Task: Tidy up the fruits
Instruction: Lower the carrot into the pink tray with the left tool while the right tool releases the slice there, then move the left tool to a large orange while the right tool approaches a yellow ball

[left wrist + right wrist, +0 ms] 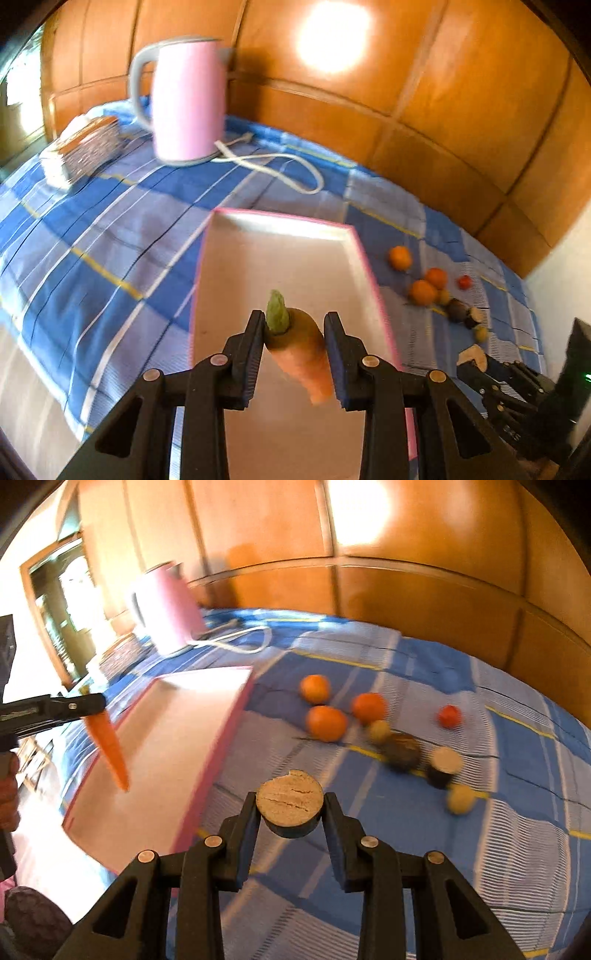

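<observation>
My left gripper (294,325) is shut on an orange carrot (301,350) with a green stub, held above the near end of a shallow pink-rimmed tray (255,266). From the right wrist view the same carrot (109,746) hangs point down over the tray (236,709). My right gripper (290,805) is shut on a dark-skinned fruit half (290,808) whose pale cut face looks up, above the blue checked cloth (406,849) just right of the tray. Three orange fruits (327,722), a small red one (449,716), dark pieces (402,751) and yellowish ones (460,799) lie on the cloth.
A pink kettle (186,99) with a white cord (280,170) stands at the back left, beside a stack of books or papers (85,147). Wooden panels (424,110) close off the back. A hand (7,794) grips the left tool at the left edge.
</observation>
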### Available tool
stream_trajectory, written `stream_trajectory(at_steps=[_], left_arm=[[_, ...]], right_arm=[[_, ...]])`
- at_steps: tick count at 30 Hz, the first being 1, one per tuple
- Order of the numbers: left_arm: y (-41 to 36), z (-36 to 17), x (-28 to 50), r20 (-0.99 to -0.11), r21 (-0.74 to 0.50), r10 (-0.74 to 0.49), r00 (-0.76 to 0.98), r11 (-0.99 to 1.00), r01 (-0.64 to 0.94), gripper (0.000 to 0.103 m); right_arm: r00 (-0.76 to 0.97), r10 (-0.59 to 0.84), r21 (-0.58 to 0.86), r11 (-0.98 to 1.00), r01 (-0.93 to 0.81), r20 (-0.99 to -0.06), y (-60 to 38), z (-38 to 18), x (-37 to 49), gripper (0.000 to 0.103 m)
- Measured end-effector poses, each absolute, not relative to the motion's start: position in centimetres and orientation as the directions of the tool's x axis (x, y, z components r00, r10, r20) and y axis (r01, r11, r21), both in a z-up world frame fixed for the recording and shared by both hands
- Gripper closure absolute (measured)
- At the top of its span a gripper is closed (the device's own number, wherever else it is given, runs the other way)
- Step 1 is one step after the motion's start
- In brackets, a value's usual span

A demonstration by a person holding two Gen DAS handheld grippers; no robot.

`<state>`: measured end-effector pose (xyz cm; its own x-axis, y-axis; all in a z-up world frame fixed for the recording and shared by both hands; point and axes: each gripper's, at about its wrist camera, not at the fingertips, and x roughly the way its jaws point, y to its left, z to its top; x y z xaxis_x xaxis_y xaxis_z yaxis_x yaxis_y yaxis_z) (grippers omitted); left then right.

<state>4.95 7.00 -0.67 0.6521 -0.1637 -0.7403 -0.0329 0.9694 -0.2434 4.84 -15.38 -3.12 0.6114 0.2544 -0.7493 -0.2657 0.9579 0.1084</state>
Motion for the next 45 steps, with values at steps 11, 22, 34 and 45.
stream_trajectory(at_steps=[11, 22, 34, 45], left_arm=[[8.1, -1.0, 3.2, -0.722, -0.244, -0.121, 0.681, 0.966, -0.087, 0.072], [8.4, -0.6, 2.6, -0.713, -0.224, -0.075, 0.697, 0.967, -0.124, 0.038], [6.9, 1.0, 1.3, -0.672, -0.165, -0.034, 0.740, 0.981, -0.105, 0.026], [3.6, 1.3, 0.5, -0.663, -0.118, -0.055, 0.747, 0.993, -0.031, 0.019]], right_arm=[[0.535, 0.350, 0.085, 0.885, -0.458, -0.769, -6.2, -2.9, 5.8, 0.069], [0.535, 0.367, 0.109, 0.885, -0.452, -0.761, -3.3, -2.8, 7.3, 0.063], [0.558, 0.324, 0.126, 0.923, -0.363, -0.764, -5.8, -3.6, 6.1, 0.062], [0.627, 0.255, 0.133, 0.963, -0.235, -0.736, -10.1, -2.9, 5.0, 0.062]])
